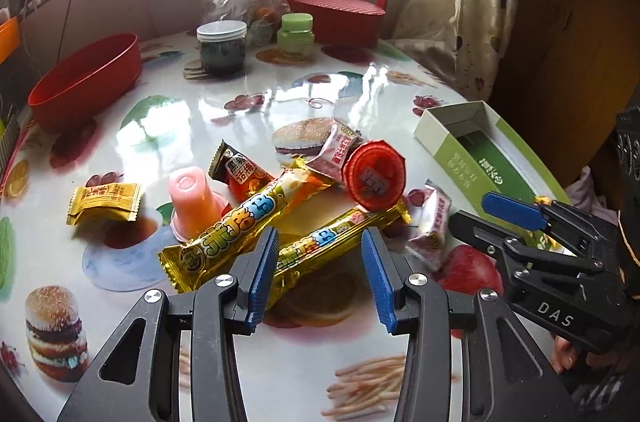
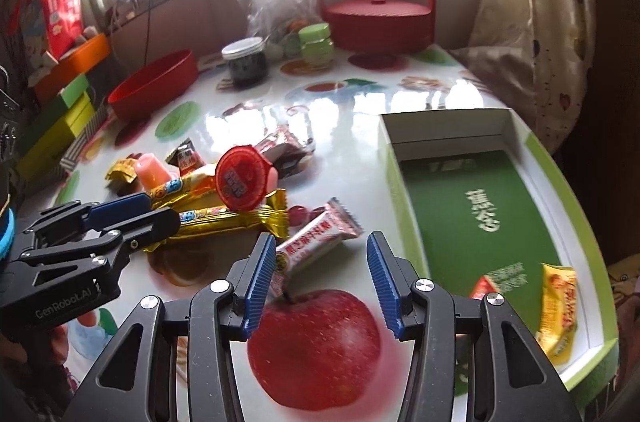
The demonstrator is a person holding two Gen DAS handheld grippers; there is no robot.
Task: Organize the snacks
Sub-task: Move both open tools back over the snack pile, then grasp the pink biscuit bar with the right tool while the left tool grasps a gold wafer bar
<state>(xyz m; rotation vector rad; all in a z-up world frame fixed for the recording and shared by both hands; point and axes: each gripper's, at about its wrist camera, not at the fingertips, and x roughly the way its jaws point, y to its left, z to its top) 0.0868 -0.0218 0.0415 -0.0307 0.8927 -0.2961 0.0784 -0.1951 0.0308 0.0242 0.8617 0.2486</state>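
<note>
Our left tool [image 1: 319,262] hangs spread and empty, a gold snack bar [image 1: 340,236] lying just beyond its fingertips. Our right tool [image 2: 321,262] is spread too, pinching nothing, a pink wrapped candy [image 2: 316,242] by its left finger. Right of it sits the green box [image 2: 480,214], holding a yellow packet [image 2: 558,306], on the table [image 2: 352,158].

Glossy white tablecloth [image 1: 248,110] printed with burgers, fries, red apples and green leaves. Gold wrapper with blue and orange lettering on the long snack bar [image 1: 244,218]; red foil lid on the jelly cup [image 1: 374,178]; pink-and-white wrapper on the small candy [image 2: 320,238]; yellow on the sachet [image 1: 105,203]. Green-and-white box [image 2: 472,206], plain red bowl [image 1: 86,80], blue ribbed pads [image 1: 264,274] on black grippers.
</note>
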